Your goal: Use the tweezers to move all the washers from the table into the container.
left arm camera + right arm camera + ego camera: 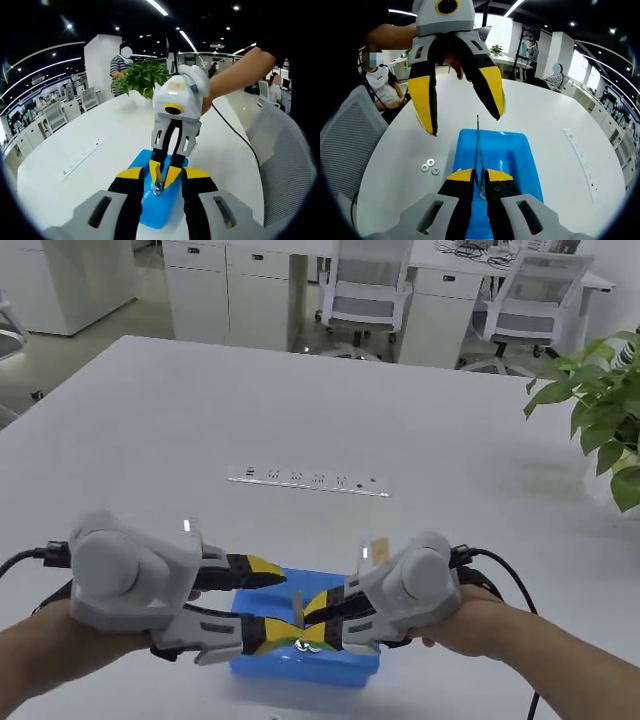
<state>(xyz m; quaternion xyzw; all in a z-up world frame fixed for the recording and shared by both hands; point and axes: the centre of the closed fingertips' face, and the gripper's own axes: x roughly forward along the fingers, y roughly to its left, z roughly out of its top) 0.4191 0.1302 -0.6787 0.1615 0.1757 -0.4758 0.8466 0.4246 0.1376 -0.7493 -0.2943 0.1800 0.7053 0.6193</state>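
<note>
Plainly, in the head view the left gripper (262, 602) and the right gripper (305, 620) are meeting nose to nose over the blue container (340, 665).

From the left gripper view, its own jaws are standing wide apart and gripping nothing. The right gripper's jaws are pinching the tweezers (158, 175) tight above the container. A handover looks likely. If the right gripper lets go before the left one closes, the tweezers are probably going to drop into the container.

In the right gripper view, its jaws are clamping the tweezers near one end, with the thin shaft reaching forward between the left gripper's spread jaws. Three washers (430, 166) are lying on the table (560, 190) just beside the container, none lifted yet. Held so far back, the slim tool is at risk of twisting in the grip and flicking a washer away.
</note>
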